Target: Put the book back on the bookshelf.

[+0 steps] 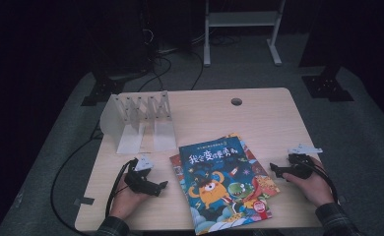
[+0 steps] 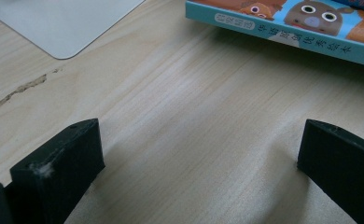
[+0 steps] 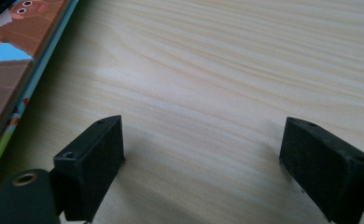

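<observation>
From the high view, the work looks to be at its opening step: the picture books (image 1: pixel 223 184) lie flat in a loose stack near the front edge of the table (image 1: pixel 269 113), with the left gripper (image 1: pixel 161 187) just to the left of the books and the right gripper (image 1: pixel 274 170) just to their right, neither touching them. Behind and to the left of the books stands a white book rack (image 1: pixel 140 120), so the likely next move is to bring one gripper in at a book's edge, get a jaw under the cover and pinch it, which calls for a low, level approach. The top book has a blue cover with an orange cartoon monster and white lettering; an orange one shows beneath it. In the left gripper view, the jaws stand wide apart over bare wood, nothing between them, with the edge of the books (image 2: pixel 283 25) ahead and a corner of the rack's base (image 2: pixel 63 23) at upper left. In the right gripper view, the jaws likewise gape over bare tabletop, the books' edge (image 3: pixel 12 70) at the left.
</observation>
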Demonstrator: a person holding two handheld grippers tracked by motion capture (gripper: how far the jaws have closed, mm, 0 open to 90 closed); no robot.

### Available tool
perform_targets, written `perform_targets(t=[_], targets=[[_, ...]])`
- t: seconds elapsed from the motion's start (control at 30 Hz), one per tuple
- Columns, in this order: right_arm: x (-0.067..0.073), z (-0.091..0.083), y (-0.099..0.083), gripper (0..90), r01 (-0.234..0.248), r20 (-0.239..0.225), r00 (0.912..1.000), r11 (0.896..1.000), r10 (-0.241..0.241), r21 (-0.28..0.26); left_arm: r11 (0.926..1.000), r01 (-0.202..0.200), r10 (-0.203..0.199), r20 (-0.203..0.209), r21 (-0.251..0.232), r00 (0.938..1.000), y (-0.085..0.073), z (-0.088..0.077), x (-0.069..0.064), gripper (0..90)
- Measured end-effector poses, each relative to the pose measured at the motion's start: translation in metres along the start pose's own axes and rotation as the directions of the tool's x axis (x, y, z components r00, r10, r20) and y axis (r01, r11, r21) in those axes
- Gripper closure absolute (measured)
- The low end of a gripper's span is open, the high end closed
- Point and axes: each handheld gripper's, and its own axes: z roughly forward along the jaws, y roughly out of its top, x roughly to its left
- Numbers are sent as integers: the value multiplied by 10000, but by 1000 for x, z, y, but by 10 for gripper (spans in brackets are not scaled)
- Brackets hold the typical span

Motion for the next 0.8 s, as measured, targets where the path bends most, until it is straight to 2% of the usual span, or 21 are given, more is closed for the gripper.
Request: perform_targets(t=[0.1, 0.13, 0.17, 0.2, 0.23, 0.27, 0.3, 0.33, 0.4, 0.43, 0.5, 0.57, 0.6, 0.63, 0.67, 0.7, 0.77, 0.8], targets=[[0, -3, 2, 192, 10, 14, 10000, 9997, -10, 262, 10000, -27, 27, 27, -8, 10000, 0, 0, 1, 0], [1, -4, 3, 244, 24, -12, 10000, 9991, -24, 419, 10000, -25, 25, 44, 16, 10000, 0, 0, 1, 0], [1, -9, 5, 354, -54, -73, 10000, 9981, 58, 614, 10000, -38, 37, 74, 19, 10000, 1, -1, 1, 0], [1, -9, 5, 354, -54, -73, 10000, 9981, 58, 614, 10000, -38, 37, 74, 19, 10000, 1, -1, 1, 12], [1, -12, 9, 382, -93, -150, 9998, 9956, 107, 931, 10000, -58, 59, 164, -11, 9998, 1, -2, 2, 25], [1, -15, 11, 402, -147, -218, 9996, 9963, 166, 848, 9997, -69, 74, 211, -228, 9997, 3, -7, 3, 40], [3, -18, 13, 416, -194, -257, 9994, 9971, 213, 732, 9997, -69, 74, 211, -228, 9997, 3, -7, 3, 54], [4, -21, 15, 432, -268, -331, 9990, 9979, 288, 595, 9988, -20, 39, 392, -486, 9992, 8, -14, 4, 75], [9, -28, 19, 451, -436, -725, 9963, 9983, 464, 391, 9980, 60, -28, 497, -636, 9988, 10, -17, 3, 143], [9, -28, 19, 451, -436, -725, 9963, 9983, 464, 391, 9977, 40, 3, 644, -677, 9979, 11, -20, 3, 143], [19, -35, 25, 471, -486, -1343, 9898, 9988, 485, 30, 9958, 188, -91, 1079, -892, 9941, 14, -26, 0, 201], [27, -37, 28, 476, -454, -1825, 9822, 9990, 441, -30, 9966, 169, -68, 1232, -812, 9924, 18, -28, -2, 237], [27, -37, 28, 476, -454, -1825, 9822, 9990, 441, -30, 9966, 169, -68, 1232, -812, 9924, 18, -28, -2, 255], [31, -37, 29, 476, -419, -2022, 9785, 9991, 406, -23, 9967, 108, 2, 1344, -810, 9909, 19, -29, -4, 255], [39, -35, 30, 481, -246, -2348, 9717, 9997, 247, 37, 9952, 115, 40, 1583, -972, 9874, 23, -30, -7, 300], [39, -35, 30, 481, -246, -2348, 9717, 9997, 247, 37, 9952, 115, 40, 1583, -972, 9874, 23, -30, -7, 309], [46, -33, 31, 482, -174, -2706, 9625, 9998, 180, 45, 9945, 126, 52, 1692, -1038, 9856, 26, -30, -10, 314], [52, -32, 33, 482, -76, -2926, 9562, 9999, 92, 68, 9943, 150, 45, 1827, -1056, 9832, 28, -30, -11, 348]])
